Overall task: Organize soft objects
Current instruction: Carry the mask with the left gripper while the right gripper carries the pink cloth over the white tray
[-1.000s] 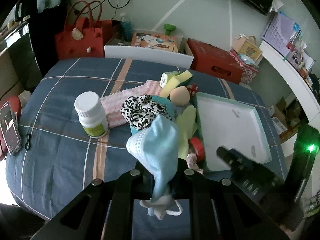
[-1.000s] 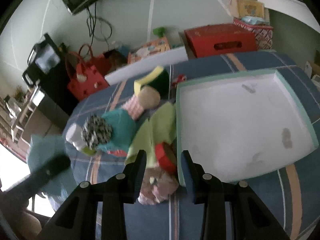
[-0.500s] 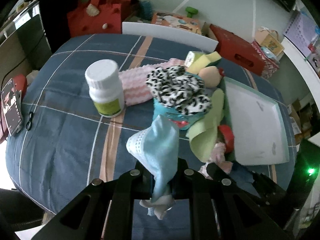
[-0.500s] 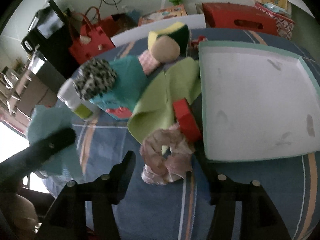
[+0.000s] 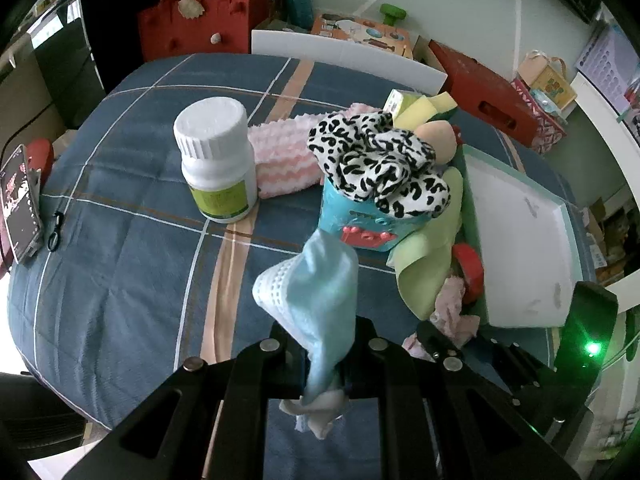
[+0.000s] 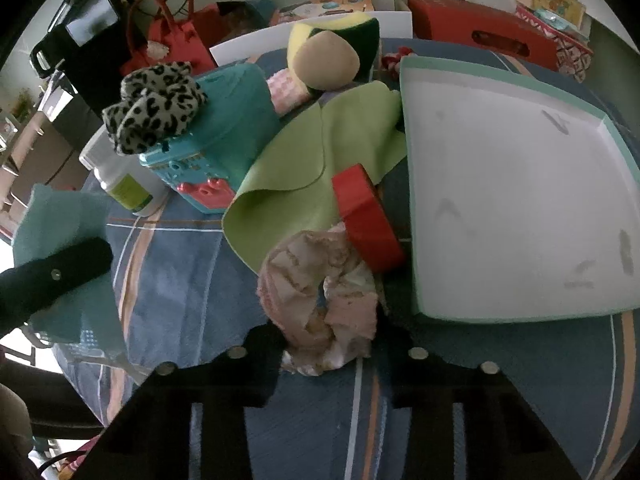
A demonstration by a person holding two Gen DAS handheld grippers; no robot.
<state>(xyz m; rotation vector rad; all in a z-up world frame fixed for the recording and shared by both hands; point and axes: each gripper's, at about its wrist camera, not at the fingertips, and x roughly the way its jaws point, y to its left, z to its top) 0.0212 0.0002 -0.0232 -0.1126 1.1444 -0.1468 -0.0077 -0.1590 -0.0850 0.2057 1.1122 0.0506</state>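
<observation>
My left gripper point(image 5: 324, 344) is shut on a light blue cloth point(image 5: 316, 280) and holds it above the blue plaid tablecloth. My right gripper point(image 6: 328, 344) is open, its fingers on either side of a pink scrunchie point(image 6: 320, 300) that lies beside the white tray point(image 6: 516, 200). A leopard scrunchie point(image 5: 380, 160) sits on a teal toy box point(image 5: 360, 228). A green cloth point(image 6: 312, 156), a pink towel point(image 5: 280, 152), a beige sponge ball point(image 6: 328, 60) and a yellow-green sponge point(image 6: 340, 28) lie nearby.
A white pill bottle point(image 5: 216, 156) stands left of the pile. A red tape roll point(image 6: 368, 216) leans on the tray. A phone point(image 5: 20, 204) lies at the table's left edge. Red bags and boxes stand behind the table.
My right gripper has dropped toward the pink scrunchie and opened wider, now straddling it. My left gripper has come closer to the table, still holding the blue cloth.
</observation>
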